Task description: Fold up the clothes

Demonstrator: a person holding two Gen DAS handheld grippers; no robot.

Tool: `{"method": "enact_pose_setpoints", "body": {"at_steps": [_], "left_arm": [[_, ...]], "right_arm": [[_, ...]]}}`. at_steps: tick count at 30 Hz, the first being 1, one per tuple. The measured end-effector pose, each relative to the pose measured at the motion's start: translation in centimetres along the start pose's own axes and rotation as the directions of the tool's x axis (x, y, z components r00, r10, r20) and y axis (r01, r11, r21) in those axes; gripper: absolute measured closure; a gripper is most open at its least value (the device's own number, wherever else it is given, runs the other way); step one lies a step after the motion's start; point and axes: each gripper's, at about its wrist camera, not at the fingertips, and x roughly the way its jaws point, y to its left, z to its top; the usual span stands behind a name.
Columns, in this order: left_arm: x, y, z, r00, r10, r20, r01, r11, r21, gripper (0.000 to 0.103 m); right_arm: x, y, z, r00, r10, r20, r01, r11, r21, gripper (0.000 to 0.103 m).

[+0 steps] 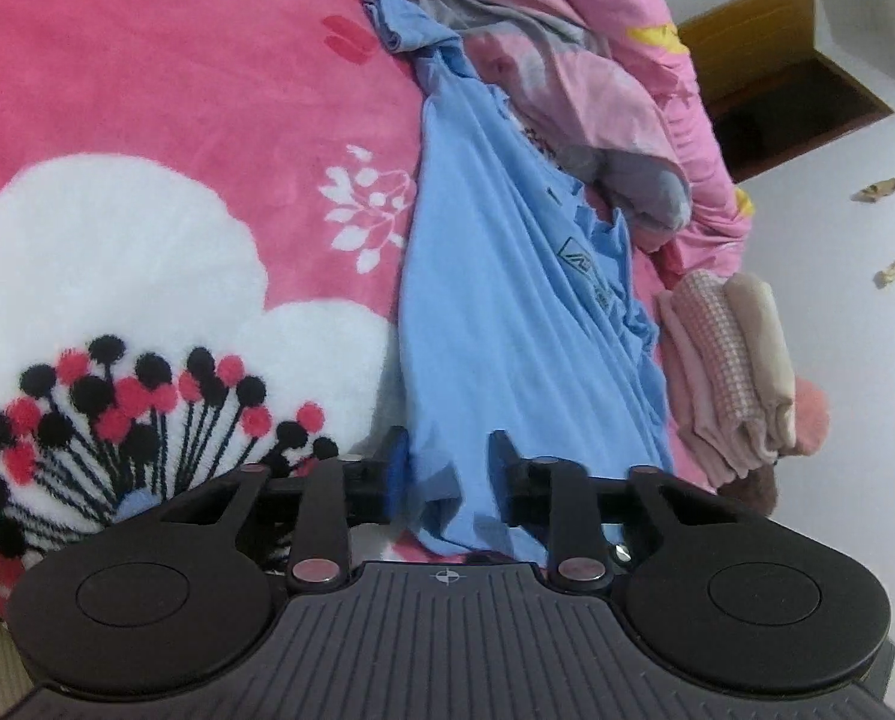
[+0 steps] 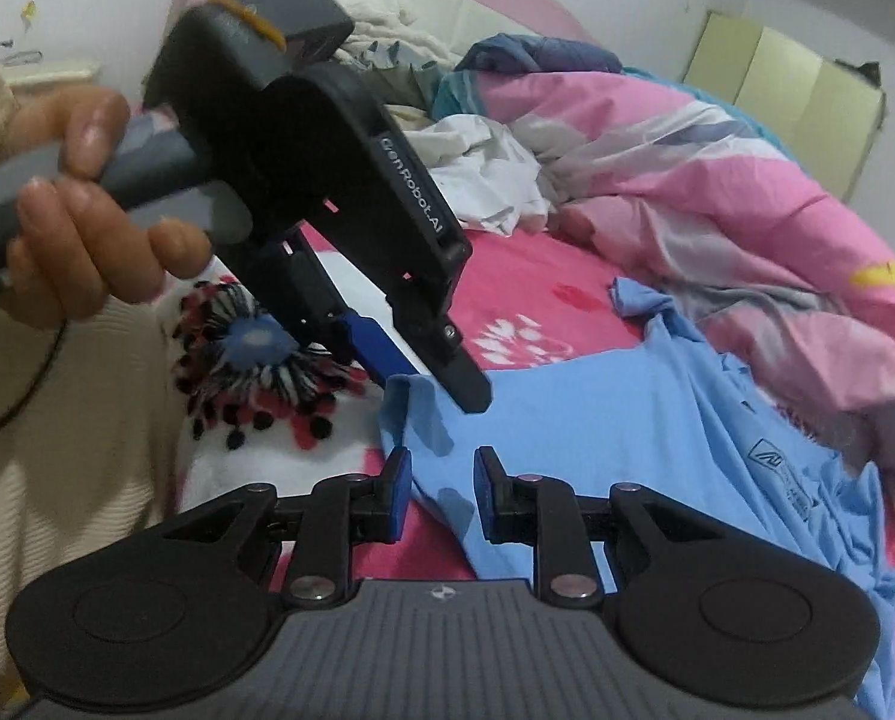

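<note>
the left gripper [image 1: 447, 468] stands with its blue-padded fingers [image 1: 395, 468] a modest way apart, and a bunched corner of the light blue t-shirt [image 1: 483, 300] sits between them. the cloth lies against the left pad while a gap shows at the right pad, so whether the corner is truly pinched cannot be told from its own camera. in the right wrist view the same gripper [image 2: 432, 381] comes down at a slant from the upper left, its tips at the shirt's near corner, a person's hand [image 2: 81, 210] wrapped round its grey handle and a cream sleeve [image 2: 69, 420] below.

the right gripper [image 2: 441, 492] has its fingers parted with clear space between the pads, hovering over the shirt's near edge; cloth shows in the gap but neither pad presses it, so it has hold of nothing.

beyond the fingers the shirt runs away in long creases over a pink blanket [image 1: 177, 90] with white and black flowers, a printed logo [image 1: 588, 270] showing to the right of the left gripper's fingers. further right sits a stack of folded pale cloths [image 1: 729, 372]. past the shirt's far end lies a rumpled pink quilt [image 2: 717, 192] and a white garment [image 2: 489, 174].
</note>
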Motion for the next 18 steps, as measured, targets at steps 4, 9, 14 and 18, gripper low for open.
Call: {"method": "enact_pose_setpoints", "body": {"at_steps": [4,9,14,18], "left_arm": [[0.2,-0.5,-0.4,1.000,0.027,0.001,-0.027,1.000,-0.004,0.098],[-1.3,-1.0,-1.1,0.998,0.040,0.054,-0.039,0.999,-0.005,0.101],[-4.4,-0.5,-2.5,0.995,0.032,0.095,-0.031,0.999,-0.006,0.101],[-4.4,1.2,-3.2,0.994,0.077,0.079,-0.073,0.996,-0.047,0.101]], "right_arm": [[1.5,0.3,-0.1,1.000,-0.016,0.001,0.016,1.000,0.019,0.062],[1.6,-0.3,0.6,1.000,-0.011,0.004,0.010,0.994,0.106,0.098],[-0.3,-0.2,1.9,0.996,0.076,0.036,-0.080,0.988,0.131,0.098],[1.1,0.9,1.7,0.992,0.128,-0.004,-0.126,0.982,0.142,0.098]]}}
